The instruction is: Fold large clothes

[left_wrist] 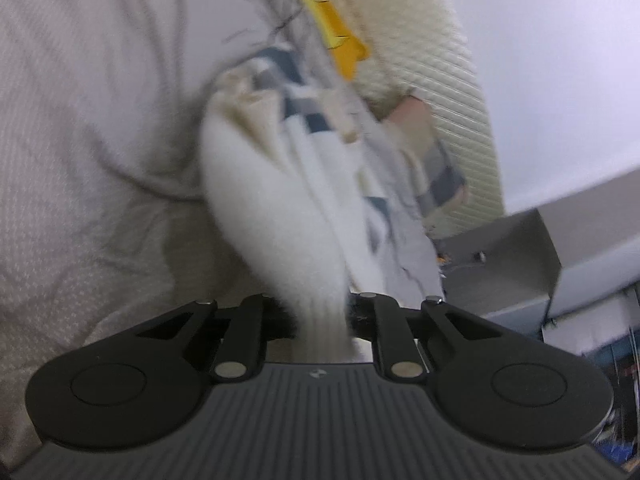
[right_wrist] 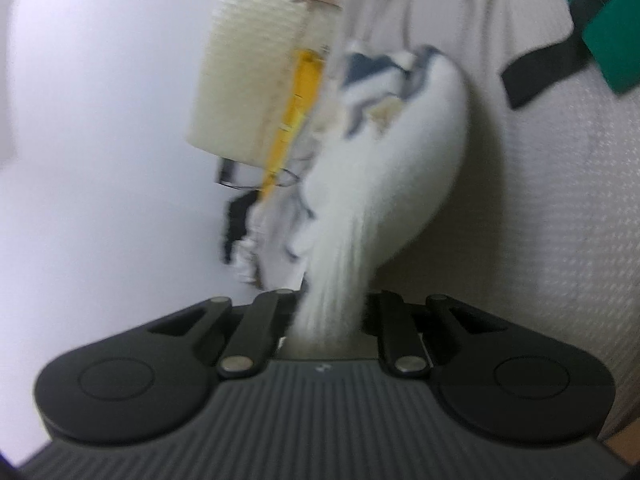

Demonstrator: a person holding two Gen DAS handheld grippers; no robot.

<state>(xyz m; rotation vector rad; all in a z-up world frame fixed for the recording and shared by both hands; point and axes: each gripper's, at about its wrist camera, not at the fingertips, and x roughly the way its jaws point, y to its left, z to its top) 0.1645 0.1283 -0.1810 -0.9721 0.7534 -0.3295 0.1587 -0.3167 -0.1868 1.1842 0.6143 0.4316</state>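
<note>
Tongs nearest each camera: the left tongs (left_wrist: pixel 320 320) are clenched on a gathered white end of the garment (left_wrist: pixel 276 200), and the right tongs (right_wrist: pixel 330 316) grip another bunched white end of the same garment (right_wrist: pixel 384 184). In both views the cloth runs straight out from between the closed fingers, drawn into a taut fan, which suggests the piece is lifted and stretched between the two grips so it can hang open before a fold. Further out, the garment shows blue and grey patches on white; motion blur hides its outline. Behind it lies a pale dotted bedsheet (left_wrist: pixel 80 140), creased, probably the surface on which the fold will be laid. Beyond the garment a person's cream ribbed sleeve (left_wrist: pixel 432 40) and a yellow strip (left_wrist: pixel 328 16) appear, with a bit of skin at the cuff. Farthest off, a grey box (left_wrist: pixel 516 256) stands by the wall in the left view, and a green item with a black strap (right_wrist: pixel 600 32) rests on the sheet in the right view.
</note>
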